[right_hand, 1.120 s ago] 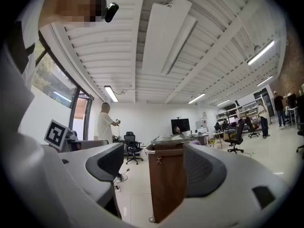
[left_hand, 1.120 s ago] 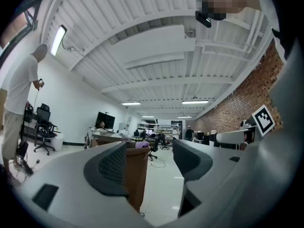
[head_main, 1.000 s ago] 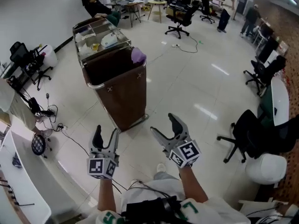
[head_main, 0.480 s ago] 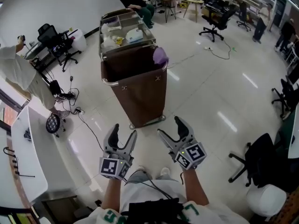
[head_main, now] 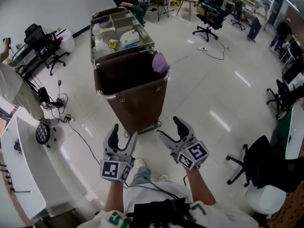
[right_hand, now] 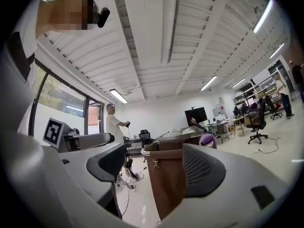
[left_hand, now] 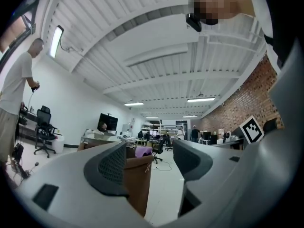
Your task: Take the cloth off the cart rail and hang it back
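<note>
Nearer now to the cart (head_main: 135,103) than a second ago, with both grippers held up side by side before it. Left gripper (head_main: 123,133): jaws wide apart, nothing between them but a distant sight of the cart. Right gripper (head_main: 168,128): likewise wide open and empty. Neither touching anything, both short of the cart's near end. Beyond them, a brown bag framed by a chrome rail (head_main: 105,95). Cloth (head_main: 160,63), purple, bunched over that rail at the far right corner, just beside the tray (head_main: 97,46) of supplies. Looks light, soft and limp: likely to sag and slip once lifted, but not to break. Best taken at the bunched top where it crosses the rail, pinching several folds together to lift it clear rather than drag it. Right gripper on the handier side for that.
</note>
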Motion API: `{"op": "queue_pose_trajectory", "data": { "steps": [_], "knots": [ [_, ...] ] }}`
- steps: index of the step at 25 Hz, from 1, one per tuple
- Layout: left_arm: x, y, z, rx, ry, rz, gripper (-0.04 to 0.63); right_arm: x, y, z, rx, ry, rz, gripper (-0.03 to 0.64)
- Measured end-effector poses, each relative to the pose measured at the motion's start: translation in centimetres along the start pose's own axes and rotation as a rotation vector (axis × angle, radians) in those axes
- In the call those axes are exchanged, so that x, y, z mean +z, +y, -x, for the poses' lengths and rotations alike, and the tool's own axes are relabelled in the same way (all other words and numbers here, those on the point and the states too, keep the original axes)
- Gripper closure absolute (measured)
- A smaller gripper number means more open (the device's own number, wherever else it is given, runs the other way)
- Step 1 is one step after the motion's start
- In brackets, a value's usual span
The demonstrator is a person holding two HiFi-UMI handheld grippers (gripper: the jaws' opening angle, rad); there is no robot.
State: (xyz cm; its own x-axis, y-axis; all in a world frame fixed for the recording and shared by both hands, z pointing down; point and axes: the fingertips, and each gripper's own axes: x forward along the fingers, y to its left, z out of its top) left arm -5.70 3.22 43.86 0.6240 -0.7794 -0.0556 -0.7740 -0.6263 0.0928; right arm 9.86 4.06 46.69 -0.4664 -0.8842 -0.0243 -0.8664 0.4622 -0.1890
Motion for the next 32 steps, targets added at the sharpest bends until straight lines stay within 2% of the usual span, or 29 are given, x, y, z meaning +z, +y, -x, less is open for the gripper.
{"op": "queue_pose_trajectory", "data": {
  "steps": [5, 12, 16, 22, 27, 32],
  "knots": [
    [2.3, 4.5, -4.5, -0.04, -0.066, 0.011, 0.302, 2.0, -1.9, -5.7, -0.043, -0.002, 0.044, 0.233],
    [3.2, 10.9, -7.7, -0.036, -0.08, 0.027, 0.302, 3.0, -2.3, -12.4, -0.037, 0.0, 0.083, 0.233],
    [2.2, 13.3, -9.4, -0.008, -0.076, 0.031, 0.302, 2.8, -3.6, -14.6, -0.024, 0.026, 0.098, 0.233],
    [2.6, 12.8, -13.4, 0.026, -0.071, 0.022, 0.304, 4.8, -8.4, -16.4, -0.013, -0.009, 0.118, 0.233],
    [3.4, 11.5, -17.6, 0.09, -0.082, 0.041, 0.304, 7.1, -13.5, -17.2, 0.039, -0.042, 0.069, 0.233],
    [3.0, 12.0, -19.7, 0.193, -0.068, -0.018, 0.304, 8.5, -17.2, -18.4, 0.119, -0.056, 0.033, 0.233]
  ]
}}
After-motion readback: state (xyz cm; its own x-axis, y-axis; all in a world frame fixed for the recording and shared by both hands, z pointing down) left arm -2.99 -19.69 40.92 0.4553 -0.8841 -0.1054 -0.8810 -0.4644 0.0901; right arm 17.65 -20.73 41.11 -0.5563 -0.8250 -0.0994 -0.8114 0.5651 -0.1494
